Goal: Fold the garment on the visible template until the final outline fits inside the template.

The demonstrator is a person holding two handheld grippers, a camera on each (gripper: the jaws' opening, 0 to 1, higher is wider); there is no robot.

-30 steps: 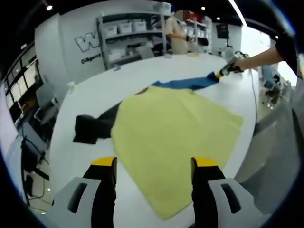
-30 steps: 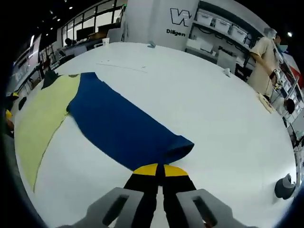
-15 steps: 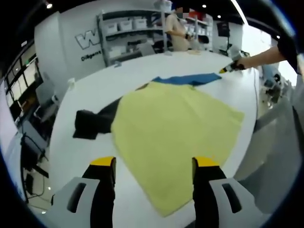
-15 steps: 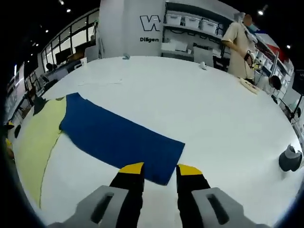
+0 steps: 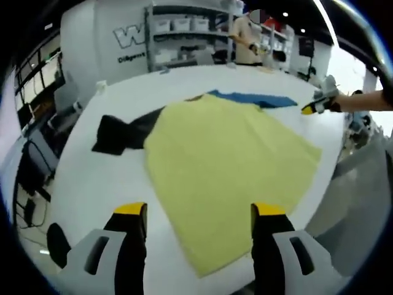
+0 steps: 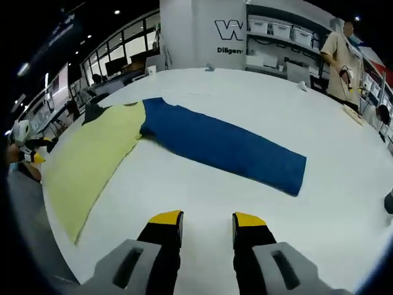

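A garment with a yellow body, a black sleeve and a blue sleeve lies spread on the white table. My left gripper hovers open over the yellow hem's near edge, nothing between its fingers. In the right gripper view the blue sleeve lies flat and stretched out, joined to the yellow body. My right gripper is open above bare table, a short way back from the sleeve's end. It also appears, held by a hand, as the right gripper beyond the sleeve.
The table edge runs close along the yellow hem on the right. A person stands by shelves of bins past the far side of the table. A dark round object sits at the table's right edge.
My right gripper opened, let go of the blue sleeve's end and drew back from it; the sleeve now lies flat. My left gripper stayed open over the hem.
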